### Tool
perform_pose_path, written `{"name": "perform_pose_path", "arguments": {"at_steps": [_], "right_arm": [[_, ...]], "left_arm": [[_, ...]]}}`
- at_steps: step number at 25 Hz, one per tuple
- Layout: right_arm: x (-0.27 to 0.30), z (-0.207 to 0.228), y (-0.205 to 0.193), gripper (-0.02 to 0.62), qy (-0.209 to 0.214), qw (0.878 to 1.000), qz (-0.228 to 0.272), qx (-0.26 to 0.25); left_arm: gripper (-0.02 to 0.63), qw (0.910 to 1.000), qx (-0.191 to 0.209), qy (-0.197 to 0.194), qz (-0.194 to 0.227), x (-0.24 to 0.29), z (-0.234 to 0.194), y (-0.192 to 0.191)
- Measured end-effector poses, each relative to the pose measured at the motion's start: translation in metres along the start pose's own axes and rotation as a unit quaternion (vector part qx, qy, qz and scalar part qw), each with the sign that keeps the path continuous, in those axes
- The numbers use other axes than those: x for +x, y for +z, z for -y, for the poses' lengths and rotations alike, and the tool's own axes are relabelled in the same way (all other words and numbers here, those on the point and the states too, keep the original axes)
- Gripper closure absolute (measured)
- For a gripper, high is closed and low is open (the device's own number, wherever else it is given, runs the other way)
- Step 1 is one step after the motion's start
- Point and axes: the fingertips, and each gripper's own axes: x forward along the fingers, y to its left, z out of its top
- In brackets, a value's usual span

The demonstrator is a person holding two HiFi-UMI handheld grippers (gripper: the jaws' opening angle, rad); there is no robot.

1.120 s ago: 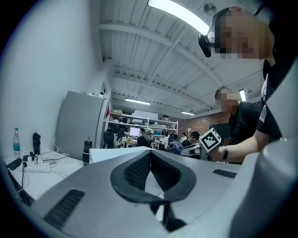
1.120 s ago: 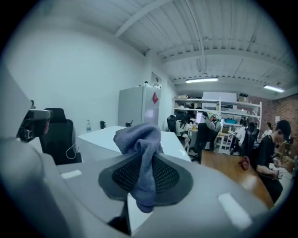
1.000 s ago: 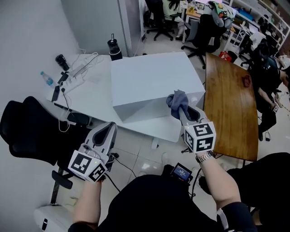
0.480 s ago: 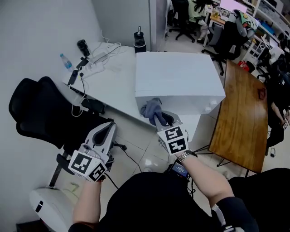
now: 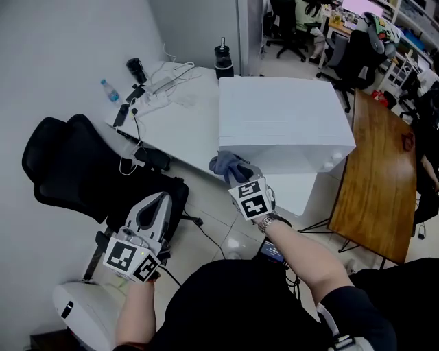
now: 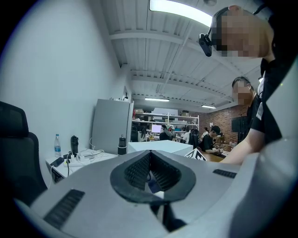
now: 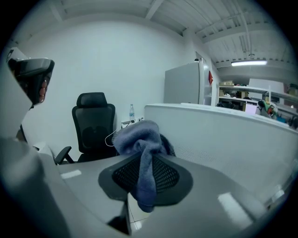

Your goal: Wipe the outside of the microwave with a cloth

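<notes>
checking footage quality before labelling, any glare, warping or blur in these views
Head view: even light, sharp, white microwave top nearly washed out. Left gripper view: round warped frame with dark corners, ceiling light blown out. Right gripper view: same warping, microwave edge bowed, cloth sharp.

The soft grey-blue cloth [image 7: 139, 135] at the tips of the pale grey plastic right gripper [image 7: 145, 174] is one plain dusty shade, no print; that gripper's pads [image 7: 164, 174] are black with a fine mesh pattern; its cube [image 5: 250, 199] is white with black square markers; the pale grey plastic left gripper [image 6: 150, 173] has the same black ribbed pads [image 6: 135, 169] and black-on-white cube [image 5: 130, 259]; just ahead of the right gripper the boxy microwave [image 5: 281, 110] is plain white, on a white desk [image 5: 182, 134]; left of the left gripper, a black office chair [image 5: 75, 171]; right of the right gripper, a reddish-brown wooden table [image 5: 377, 185]; below both, pale off-white floor tiles [image 5: 219, 223].
</notes>
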Motion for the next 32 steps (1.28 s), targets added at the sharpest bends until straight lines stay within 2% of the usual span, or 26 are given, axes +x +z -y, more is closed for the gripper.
{"name": "perform_pose_path", "arguments": {"at_steps": [5,13,22,32], "right_arm": [[0.009,0.009,-0.002,0.526,-0.015,1.0,-0.003,0.007],[-0.002,0.033,-0.011,0.526,-0.044,0.999,-0.013,0.004],[-0.035,0.086,-0.032,0.526,-0.093,0.995,-0.028,0.021],[-0.084,0.16,-0.061,0.526,-0.145,0.987,-0.041,0.049]], "left_arm": [[0.601,1.0,0.0,0.008,-0.003,-0.005,-0.011,0.0],[0.601,0.9999,-0.002,-0.015,-0.004,0.012,-0.009,-0.002],[0.601,0.9984,-0.005,-0.056,0.0,0.044,0.008,0.001],[0.601,0.996,-0.006,-0.089,-0.003,0.086,0.05,0.005]]}}
